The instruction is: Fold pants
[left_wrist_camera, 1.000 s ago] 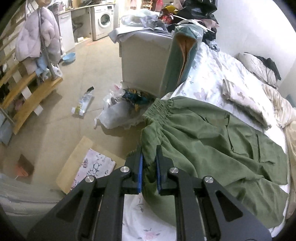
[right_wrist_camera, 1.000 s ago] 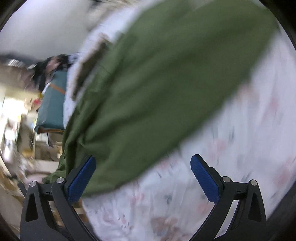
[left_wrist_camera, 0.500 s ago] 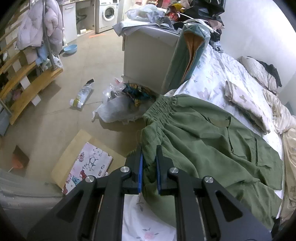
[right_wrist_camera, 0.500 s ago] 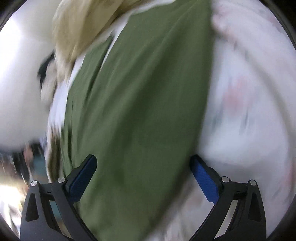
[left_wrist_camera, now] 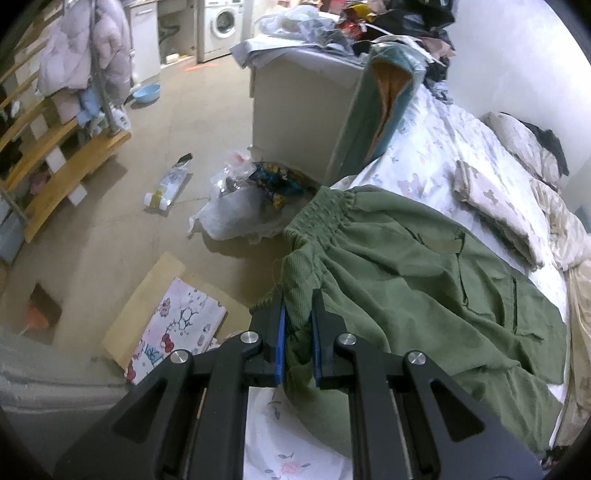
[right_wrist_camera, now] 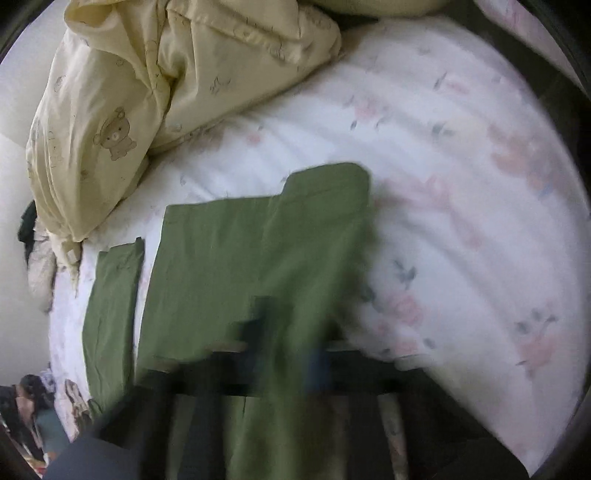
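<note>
The left tongs (left_wrist_camera: 298,332) grip the waistband of the green corduroy pants (left_wrist_camera: 424,280) on the floral-sheeted bed (right_wrist_camera: 461,184) — the right tongs (right_wrist_camera: 288,354) are too blurred to tell — so the first fold seems in hand, and next needs a leg end lifted.

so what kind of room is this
Most likely a cluttered bedroom in a small home: a bed with a floral sheet, a washing machine at the far end, and a jacket hanging up.

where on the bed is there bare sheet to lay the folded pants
Bare sheet lies right of the pants leg ends, below the yellow duvet. A smaller patch sits between the waistband and the folded cloth. The far side by the wall is crowded with bedding. The left gripper holds the waist.
</note>
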Demonstrator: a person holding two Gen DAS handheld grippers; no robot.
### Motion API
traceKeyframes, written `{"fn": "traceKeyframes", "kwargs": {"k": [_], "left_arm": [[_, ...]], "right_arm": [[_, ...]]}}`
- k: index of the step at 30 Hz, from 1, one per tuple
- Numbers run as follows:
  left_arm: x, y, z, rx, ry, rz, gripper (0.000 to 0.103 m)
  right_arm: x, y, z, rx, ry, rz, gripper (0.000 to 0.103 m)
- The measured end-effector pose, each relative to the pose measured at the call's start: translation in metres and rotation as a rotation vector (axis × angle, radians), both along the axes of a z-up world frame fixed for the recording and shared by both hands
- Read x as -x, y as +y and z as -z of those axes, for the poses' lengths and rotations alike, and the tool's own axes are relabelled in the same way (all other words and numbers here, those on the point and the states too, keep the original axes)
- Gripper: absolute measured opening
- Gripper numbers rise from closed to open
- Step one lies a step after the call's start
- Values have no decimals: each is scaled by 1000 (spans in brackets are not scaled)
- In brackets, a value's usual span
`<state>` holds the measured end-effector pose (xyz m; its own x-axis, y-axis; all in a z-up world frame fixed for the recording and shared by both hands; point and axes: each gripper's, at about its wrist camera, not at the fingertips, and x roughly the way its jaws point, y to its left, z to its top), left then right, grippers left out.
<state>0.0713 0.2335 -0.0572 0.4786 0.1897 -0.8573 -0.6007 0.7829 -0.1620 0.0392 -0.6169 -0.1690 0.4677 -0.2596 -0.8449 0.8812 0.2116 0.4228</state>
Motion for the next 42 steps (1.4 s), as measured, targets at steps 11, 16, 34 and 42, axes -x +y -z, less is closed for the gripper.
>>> {"fn": "traceKeyframes", "kwargs": {"k": [11,16,34,42], "left_arm": [[9,37,-3,185,63,-95,8],[-15,55,-17,198,79,-89,8],[-240,76,16,55,197,68,8],[-252,57,28,-21,50,85,89]], "right_arm": [[-45,8,-135,191,-209,-190,0],[-120,7,-165,226,-142,-307,0],[-425,48,-95,355,211,-683,0],[-466,67,-49,379,268,-815,59]]}}
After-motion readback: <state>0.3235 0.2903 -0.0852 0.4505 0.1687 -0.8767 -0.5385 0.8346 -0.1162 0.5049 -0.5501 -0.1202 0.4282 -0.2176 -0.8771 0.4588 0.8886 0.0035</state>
